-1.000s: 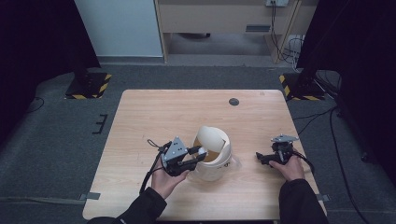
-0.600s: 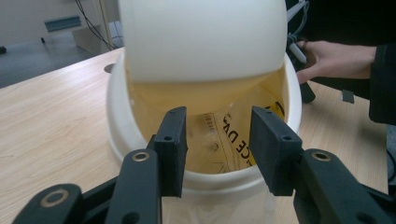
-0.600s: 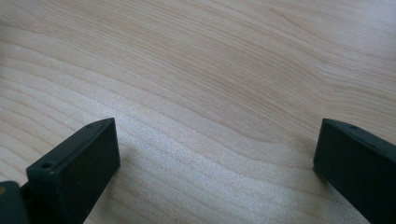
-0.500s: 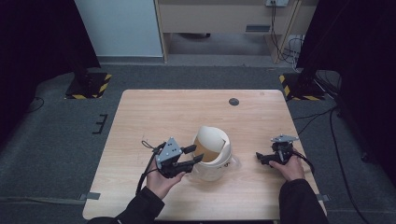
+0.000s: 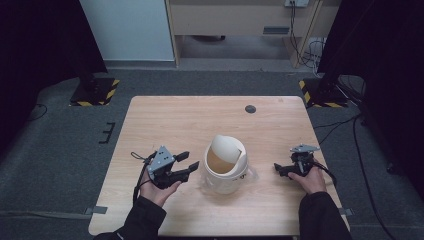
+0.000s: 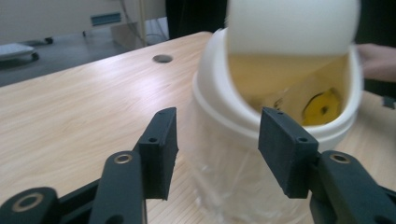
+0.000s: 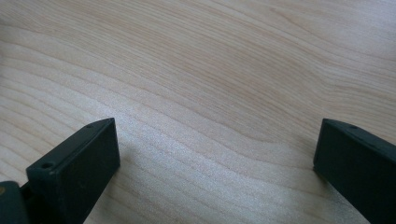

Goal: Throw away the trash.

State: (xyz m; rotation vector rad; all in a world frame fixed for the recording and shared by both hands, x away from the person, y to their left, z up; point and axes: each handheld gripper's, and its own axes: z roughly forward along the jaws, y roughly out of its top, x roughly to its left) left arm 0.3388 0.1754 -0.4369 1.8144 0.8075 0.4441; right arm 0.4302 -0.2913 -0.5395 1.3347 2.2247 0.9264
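Left gripper view looks along the left gripper (image 6: 217, 140), whose jaws stand apart with nothing between them; they have just been opening. Right ahead of those jaws, near but not touched, sits the white bin (image 6: 275, 154), its swing lid (image 6: 292, 25) tipped so the inside shows, with a yellow thing (image 6: 322, 106) lying in it. A clear liner (image 6: 233, 186) wraps its lower wall. High view places the left gripper (image 5: 190, 164) just beside the bin (image 5: 225, 172) on the worktop (image 5: 175, 120). Beyond the bin, well apart from it, the right gripper (image 5: 278, 169) rests low over the wood; in the right gripper view its jaws stand wide apart over bare worktop (image 7: 210, 70).
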